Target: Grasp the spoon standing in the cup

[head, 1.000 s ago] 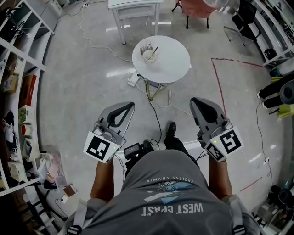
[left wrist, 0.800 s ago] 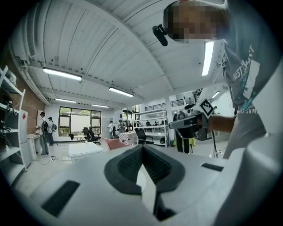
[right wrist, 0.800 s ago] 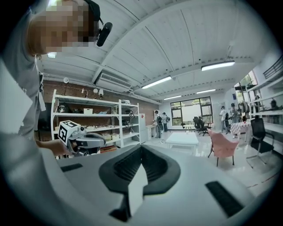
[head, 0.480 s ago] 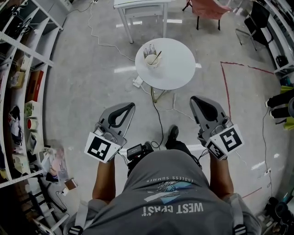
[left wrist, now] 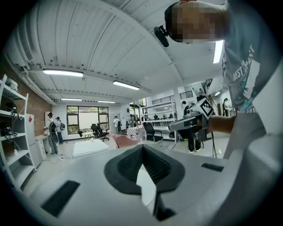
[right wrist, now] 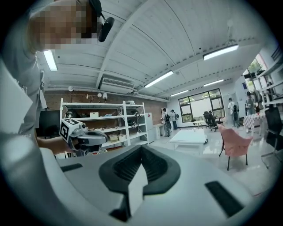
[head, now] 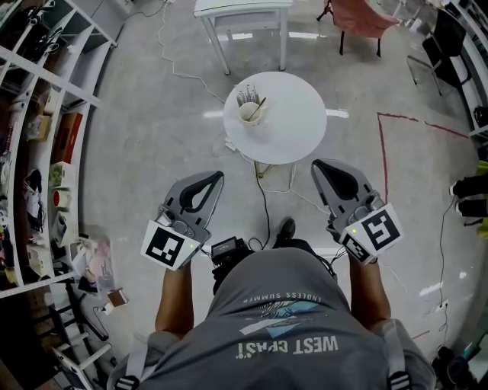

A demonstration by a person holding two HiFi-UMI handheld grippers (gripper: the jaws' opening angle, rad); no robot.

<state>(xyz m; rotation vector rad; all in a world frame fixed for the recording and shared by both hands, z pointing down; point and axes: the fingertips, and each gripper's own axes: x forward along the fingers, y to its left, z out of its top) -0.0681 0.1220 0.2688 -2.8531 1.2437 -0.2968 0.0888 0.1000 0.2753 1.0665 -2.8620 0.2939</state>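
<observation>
person: grey printed shirt (head: 282,320) fills the 6 o'clock edge of the head view; stands facing 12 o'clock.
left gripper (head: 219,174): held out at 11 o'clock from the body, pointing ahead; jaws clenched tip to tip, nothing between them.
right gripper (head: 315,164): held out at 1 o'clock; jaws likewise clenched and empty.
floor cable (head: 264,199): black, lies between the two grippers and runs toward 12 o'clock, under the table.
round table (head: 297,129): white, dead ahead at 12 o'clock, beyond both gripper tips.
cup (head: 250,113): pale, upright on the table's 10 o'clock part, near the rim.
spoon (head: 258,104): stands in the cup, handle leaning over the rim toward 1 o'clock; untouched.
clear holder (head: 244,97): just beside the cup at its 11 o'clock; thin things stand in it, too small to name.
white bench (head: 242,7): beyond the table at 12 o'clock.
shelves (head: 53,80): along 9 to 10 o'clock.
red floor tape (head: 382,152): at 2 o'clock.
step in hand (judgement): approach; the grasp is not yet begun.
doing it well (judgement): close in on the table first, part one gripper's jaws before they reach the handle, come at the free upper handle from its 1 o'clock side, away from the holder, set the jaws astride it, then close gently.
risk (judgement): a clenched or hasty tip could tip the cup or knock the holder.
</observation>
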